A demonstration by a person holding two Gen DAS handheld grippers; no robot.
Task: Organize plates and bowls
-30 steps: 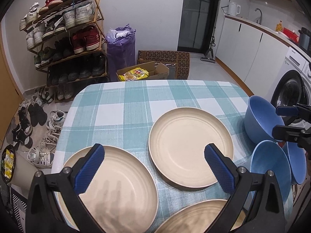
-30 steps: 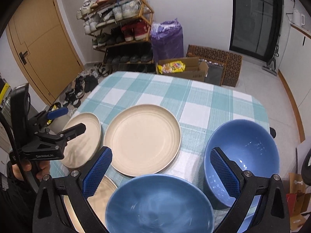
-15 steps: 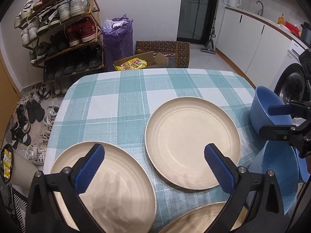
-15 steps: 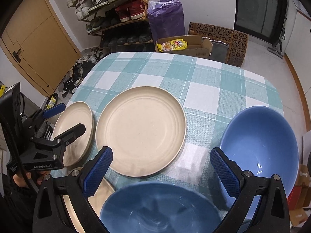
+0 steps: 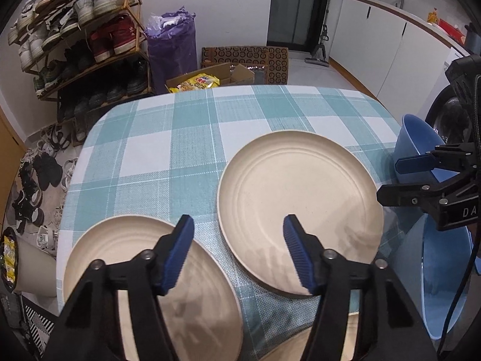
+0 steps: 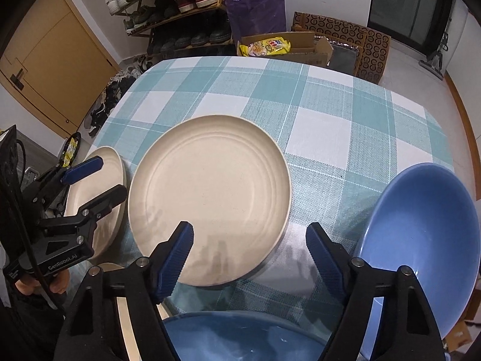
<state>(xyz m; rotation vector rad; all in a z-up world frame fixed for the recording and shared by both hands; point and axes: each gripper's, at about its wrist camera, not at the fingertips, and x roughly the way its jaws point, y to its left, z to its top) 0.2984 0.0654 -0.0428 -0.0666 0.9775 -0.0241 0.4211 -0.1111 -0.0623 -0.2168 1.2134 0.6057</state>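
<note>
Left gripper (image 5: 237,252): jaws have just been closing and now stand partly spread, nothing between them; it hangs over the gap between the left cream plate (image 5: 141,273) and the centre cream plate (image 5: 300,207), one pad above each rim, neither touched. Risk: closing further at this spot, the pads would meet on bare cloth, or nudge both rims at once and shunt the plates; the left plate lies near the table edge (image 5: 64,219), so a sideways push could carry it partly over.

A third cream plate (image 5: 303,346) shows only as a sliver at the bottom of the left wrist view; its position under the tool is hard to judge, and a blind descent could strike it.

Right gripper (image 6: 249,255): jaws likewise have just been closing, still well spread and empty; it hovers over the near rim of the centre plate, with the near blue bowl (image 6: 240,337) directly below the tool and the far blue bowl (image 6: 421,240) just beside the right finger. Risk: both tools appear to favour the same plate, so a clash is possible; the right finger could also clip the far bowl's rim and tip it, since that bowl sits close to the table's right side.
</note>
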